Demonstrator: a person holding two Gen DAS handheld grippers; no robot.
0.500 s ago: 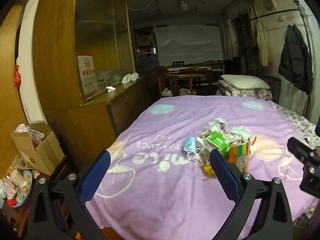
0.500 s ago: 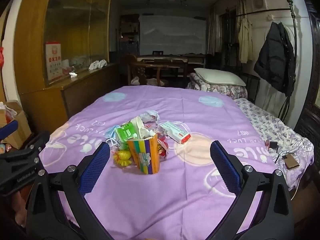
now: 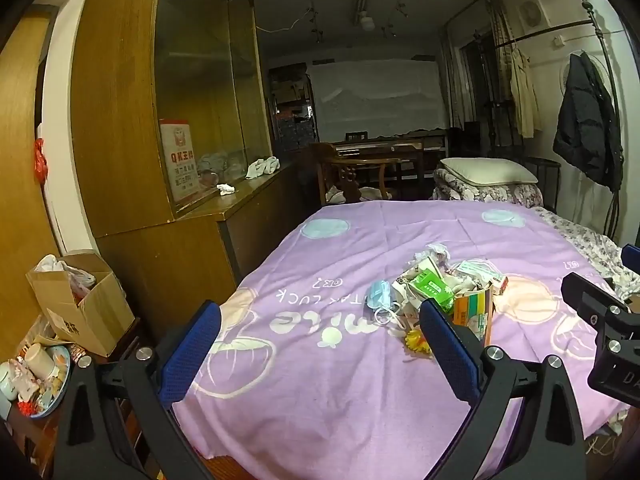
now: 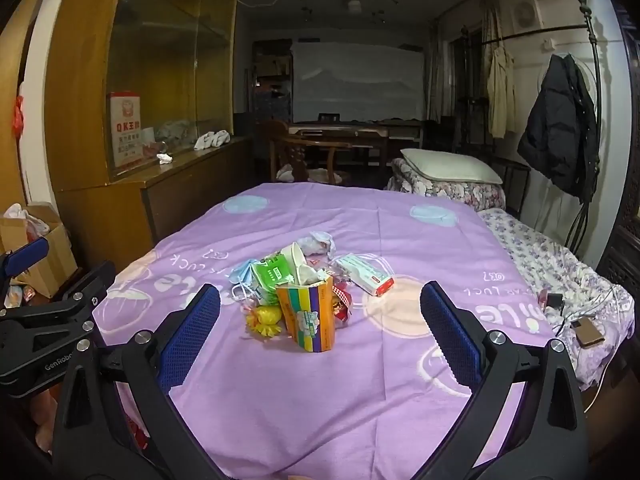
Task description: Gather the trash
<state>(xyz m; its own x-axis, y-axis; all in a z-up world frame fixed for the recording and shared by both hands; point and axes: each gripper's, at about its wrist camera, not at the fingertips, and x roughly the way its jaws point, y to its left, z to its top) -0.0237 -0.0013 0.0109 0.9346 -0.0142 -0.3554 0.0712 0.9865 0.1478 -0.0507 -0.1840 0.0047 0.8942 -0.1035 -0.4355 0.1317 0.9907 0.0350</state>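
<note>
A heap of trash lies in the middle of the purple bedspread [image 4: 360, 380]: a striped paper carton [image 4: 309, 318] standing upright, a green packet [image 4: 272, 272], a blue face mask [image 4: 242, 274], a white box with a red end [image 4: 364, 274], a yellow wrapper [image 4: 264, 318] and crumpled tissue [image 4: 318, 240]. The carton [image 3: 474, 312], green packet [image 3: 434, 288] and mask [image 3: 380, 294] also show in the left wrist view. My left gripper [image 3: 320, 352] is open and empty, near the bed's front left. My right gripper [image 4: 320, 340] is open and empty, short of the carton.
A wooden cabinet with glass doors [image 3: 180, 120] runs along the left. An open cardboard box [image 3: 76, 304] and a dish of clutter [image 3: 36, 380] sit on the floor at left. A pillow [image 4: 448, 166] lies at the far end. A phone [image 4: 586, 330] and cables lie at the bed's right edge.
Both grippers have shifted only slightly; the trash heap sits a little nearer in both views. Nothing was picked up or released.
</note>
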